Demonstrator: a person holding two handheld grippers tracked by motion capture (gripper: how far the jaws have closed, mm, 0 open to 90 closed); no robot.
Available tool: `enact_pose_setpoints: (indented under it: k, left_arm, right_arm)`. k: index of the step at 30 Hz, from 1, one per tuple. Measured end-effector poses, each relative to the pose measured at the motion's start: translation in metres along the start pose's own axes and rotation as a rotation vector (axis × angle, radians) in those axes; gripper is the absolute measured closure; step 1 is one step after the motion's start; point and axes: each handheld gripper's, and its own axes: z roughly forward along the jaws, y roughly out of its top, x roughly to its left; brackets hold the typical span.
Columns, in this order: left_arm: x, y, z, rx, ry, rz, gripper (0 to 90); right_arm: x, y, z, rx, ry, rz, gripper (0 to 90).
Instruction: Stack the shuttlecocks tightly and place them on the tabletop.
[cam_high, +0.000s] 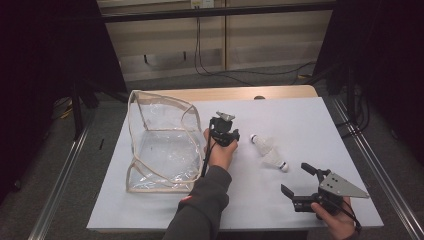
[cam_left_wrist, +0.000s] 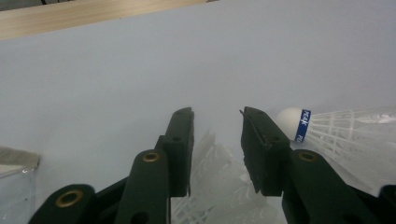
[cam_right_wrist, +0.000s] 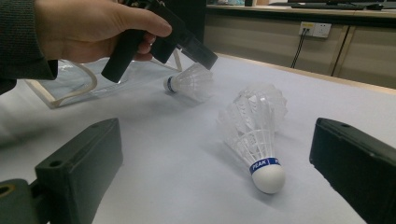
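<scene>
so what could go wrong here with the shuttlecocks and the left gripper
The left gripper has a shuttlecock by its thin feather skirt, cork hanging free; the hold looks light, so it might slip out or the feathers could crush. A second shuttlecock lies loose on the table between the open jaws of the right gripper and may roll if nudged. The clear bag sags, so its opening could be hard to hit.

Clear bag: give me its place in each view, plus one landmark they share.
High view: the clear bag stands left of centre.
Left gripper view: its corner sits at the bottom-left edge.
Right gripper view: upper left, behind the hand.
Shared landmark: the left gripper, close beside the bag.
</scene>
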Motion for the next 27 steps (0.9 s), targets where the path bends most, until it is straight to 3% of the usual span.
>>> enact_pose_setpoints:
  k: [8, 17, 27]
  left_arm:
    - [0.0, 0.001, -0.001, -0.004, -0.01, 0.0, 61.1]
    - [0.0, 0.001, -0.004, -0.01, -0.023, -0.012, 52.2]
    - [0.001, 0.003, -0.011, -0.023, -0.06, -0.031, 49.1]
  right_arm:
    - [0.0, 0.0, 0.0, 0.0, 0.0, -0.001, 1.9]
    - [-0.001, 0.0, -0.001, -0.005, -0.003, 0.007, 1.8]
    - [0.0, 0.0, 0.0, 0.0, -0.002, 0.0, 1.8]
